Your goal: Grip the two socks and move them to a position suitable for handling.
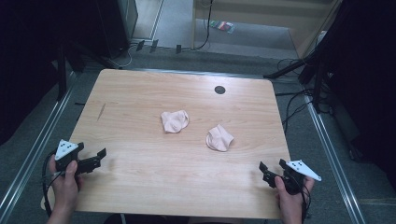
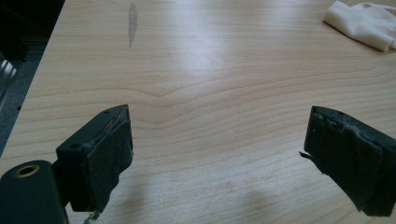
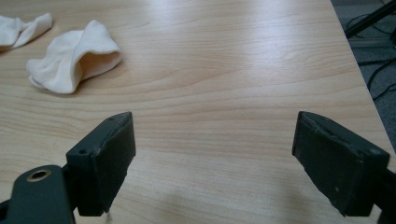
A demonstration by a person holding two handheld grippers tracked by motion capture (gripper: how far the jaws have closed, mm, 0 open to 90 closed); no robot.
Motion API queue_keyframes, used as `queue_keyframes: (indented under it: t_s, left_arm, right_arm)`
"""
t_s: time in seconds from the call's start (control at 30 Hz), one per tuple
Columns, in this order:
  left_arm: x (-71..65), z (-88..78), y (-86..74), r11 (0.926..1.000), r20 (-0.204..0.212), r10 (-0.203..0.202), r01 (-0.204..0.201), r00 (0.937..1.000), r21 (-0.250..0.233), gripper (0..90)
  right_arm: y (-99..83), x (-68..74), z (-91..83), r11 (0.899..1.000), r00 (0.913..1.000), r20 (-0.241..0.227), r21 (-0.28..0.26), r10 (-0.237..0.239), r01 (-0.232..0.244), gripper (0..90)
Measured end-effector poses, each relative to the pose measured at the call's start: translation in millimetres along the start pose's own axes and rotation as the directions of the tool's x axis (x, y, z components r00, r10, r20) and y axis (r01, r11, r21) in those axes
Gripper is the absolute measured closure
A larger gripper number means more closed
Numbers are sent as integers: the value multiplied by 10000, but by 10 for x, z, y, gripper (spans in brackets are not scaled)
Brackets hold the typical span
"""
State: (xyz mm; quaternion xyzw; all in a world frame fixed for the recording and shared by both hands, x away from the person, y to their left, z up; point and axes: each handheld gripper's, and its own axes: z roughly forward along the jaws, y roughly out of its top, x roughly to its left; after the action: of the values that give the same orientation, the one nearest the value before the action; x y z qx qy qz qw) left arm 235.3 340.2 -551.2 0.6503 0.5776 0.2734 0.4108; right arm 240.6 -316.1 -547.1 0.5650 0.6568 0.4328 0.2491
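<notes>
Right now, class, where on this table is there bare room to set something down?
The near half of the light wooden table, between both grippers, lies bare; so does the far left corner. Crowded only mid-table: the left crumpled pale pink sock, the right crumpled pale pink sock.

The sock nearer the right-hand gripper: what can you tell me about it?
The right sock is a small, pale peach piece of soft knit fabric, crumpled rather than laid flat. In the right gripper view its open mouth gapes, showing the inside, and one end bunches into folds. It lies on the wooden table, right of centre, apart from the other sock. Nothing but the tabletop touches it.
</notes>
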Motion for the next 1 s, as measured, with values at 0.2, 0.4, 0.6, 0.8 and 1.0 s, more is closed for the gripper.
queue_keyframes:
  t_s: [0.2,0.4,0.6,0.8,1.0]
  left_arm:
    - [-3,11,6,10000,10,-7,7,10000,-12,83]
    - [16,7,6,9999,78,-120,120,9999,-20,84]
    - [41,10,7,9989,77,-462,462,9989,-8,83]
    - [35,10,6,9991,65,-415,415,9991,-35,83]
    - [41,5,4,9993,83,-385,385,9992,-34,84]
  right_arm:
    - [40,68,-24,9995,9995,28,44,-320,320,132]
    - [140,196,-45,9990,9987,264,119,-445,442,131]
    - [277,426,-71,9975,9974,145,65,-710,709,131]
    - [446,653,-22,9932,9935,-221,305,-1114,1120,130]
    - [579,795,62,9911,9911,-492,434,-1239,1261,130]
